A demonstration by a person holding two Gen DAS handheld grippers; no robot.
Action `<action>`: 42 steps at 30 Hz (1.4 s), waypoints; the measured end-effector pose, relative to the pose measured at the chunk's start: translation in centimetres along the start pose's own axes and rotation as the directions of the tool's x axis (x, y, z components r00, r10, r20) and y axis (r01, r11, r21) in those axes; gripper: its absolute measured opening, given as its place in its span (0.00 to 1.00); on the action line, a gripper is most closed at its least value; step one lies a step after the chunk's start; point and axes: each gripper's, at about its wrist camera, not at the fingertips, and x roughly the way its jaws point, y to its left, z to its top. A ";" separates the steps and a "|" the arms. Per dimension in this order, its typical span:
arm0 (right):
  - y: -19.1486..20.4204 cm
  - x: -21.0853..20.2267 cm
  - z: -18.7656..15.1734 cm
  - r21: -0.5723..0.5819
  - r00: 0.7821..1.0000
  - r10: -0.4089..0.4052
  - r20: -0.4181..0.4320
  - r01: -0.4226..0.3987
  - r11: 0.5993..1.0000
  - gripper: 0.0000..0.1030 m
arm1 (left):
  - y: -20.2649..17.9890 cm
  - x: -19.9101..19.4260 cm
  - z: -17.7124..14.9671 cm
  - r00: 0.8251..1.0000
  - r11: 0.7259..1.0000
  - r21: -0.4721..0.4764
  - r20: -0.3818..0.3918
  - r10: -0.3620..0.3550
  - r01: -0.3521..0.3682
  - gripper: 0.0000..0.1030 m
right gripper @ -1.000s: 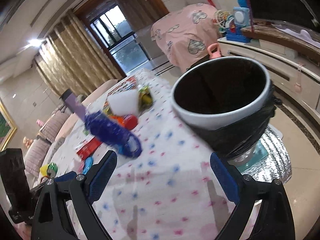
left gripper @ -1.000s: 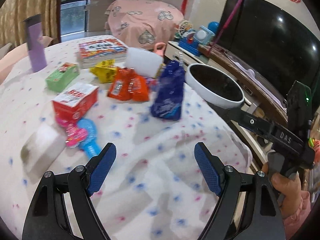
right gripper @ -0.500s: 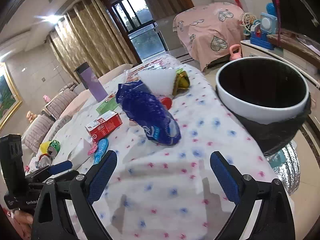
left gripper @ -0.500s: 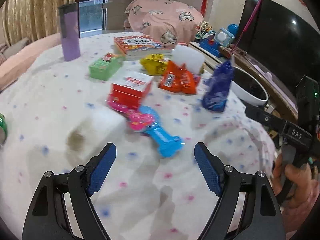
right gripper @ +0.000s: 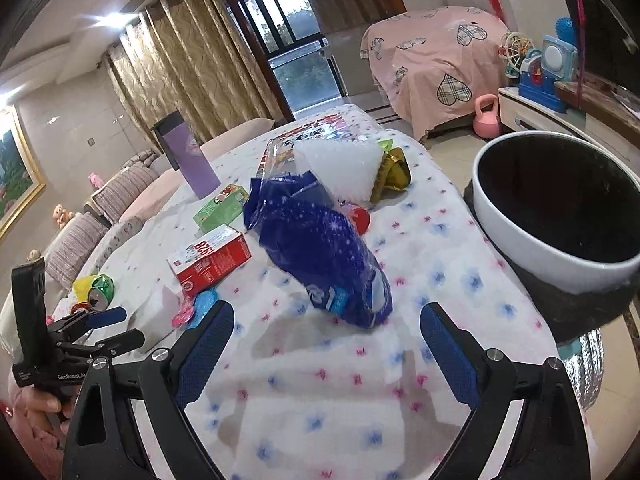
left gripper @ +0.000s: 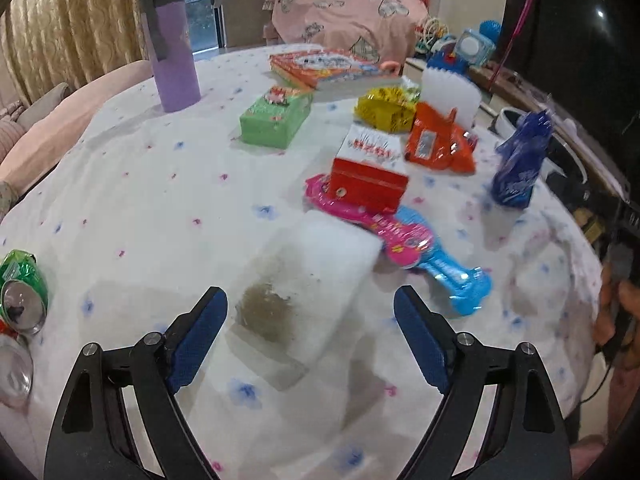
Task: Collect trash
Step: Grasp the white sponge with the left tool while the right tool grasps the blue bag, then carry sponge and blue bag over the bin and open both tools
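A white foam block (left gripper: 312, 276) with a brown stain lies on the dotted tablecloth. My left gripper (left gripper: 308, 296) hovers right over its near end; its jaws are opening and its pads touch nothing. A crumpled blue snack bag (right gripper: 324, 240) stands just beyond my right gripper (right gripper: 326, 312), which is open and empty. The white-rimmed bin (right gripper: 520, 240) with a black liner stands beside the table at the right. The right wrist view also shows the left gripper (right gripper: 116, 326) at far left, next to a crushed green can (right gripper: 96, 286).
Scattered over the table are a red box (left gripper: 368, 180), orange packets (left gripper: 436, 144), a yellow wrapper (left gripper: 384, 110), a pink-and-blue toy pack (left gripper: 404, 240), a green box (left gripper: 276, 118), a book (left gripper: 328, 66) and a purple tumbler (left gripper: 172, 48). More cans (left gripper: 16, 364) lie at the left edge.
My left gripper has swung away from the blue bag and bin to the stained foam block. The right gripper has drawn back from the bin, rolled level, and now faces the blue bag.
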 end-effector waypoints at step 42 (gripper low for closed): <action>-7.5 -7.4 -0.4 0.125 0.990 -0.096 0.099 0.083 0.989 0.38 | -14.7 -1.3 5.0 0.959 0.962 0.029 0.070 -0.274 0.272 0.59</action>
